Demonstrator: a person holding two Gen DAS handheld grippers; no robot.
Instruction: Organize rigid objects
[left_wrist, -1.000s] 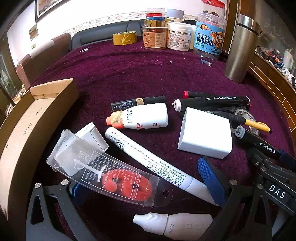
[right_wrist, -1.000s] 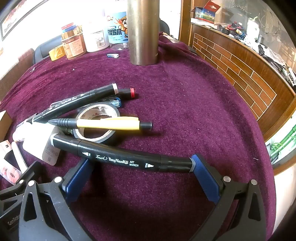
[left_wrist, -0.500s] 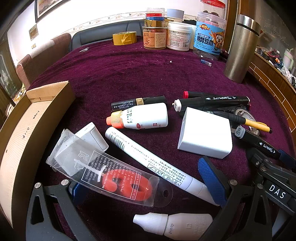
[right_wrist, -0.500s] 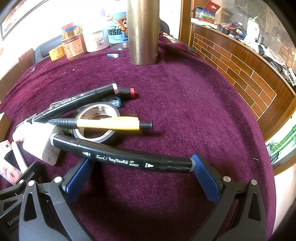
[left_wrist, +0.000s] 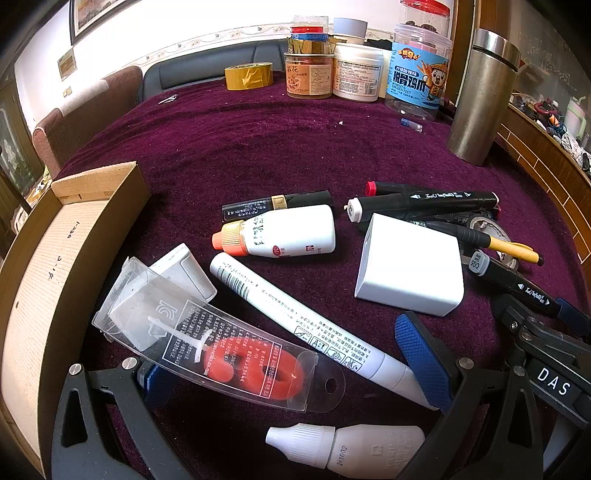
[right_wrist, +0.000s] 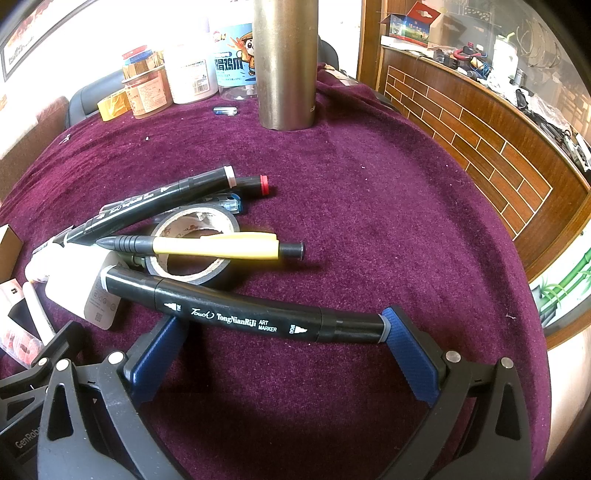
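Both views are bright and sharp at centre, with strong fisheye curvature and black vignetting at the corners. Daylight overexposes the far wall (left_wrist: 155, 40) to white. The steel flask (right_wrist: 286, 62) shows soft glare. Short, soft shadows fall beneath the yellow pen (right_wrist: 218, 247) on the worktop (right_wrist: 369, 206).

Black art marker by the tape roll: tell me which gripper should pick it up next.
Right. The right gripper is open with the black art marker lying across its fingertips. The left gripper is open over the clear blister pack and white paint pen, farther away.
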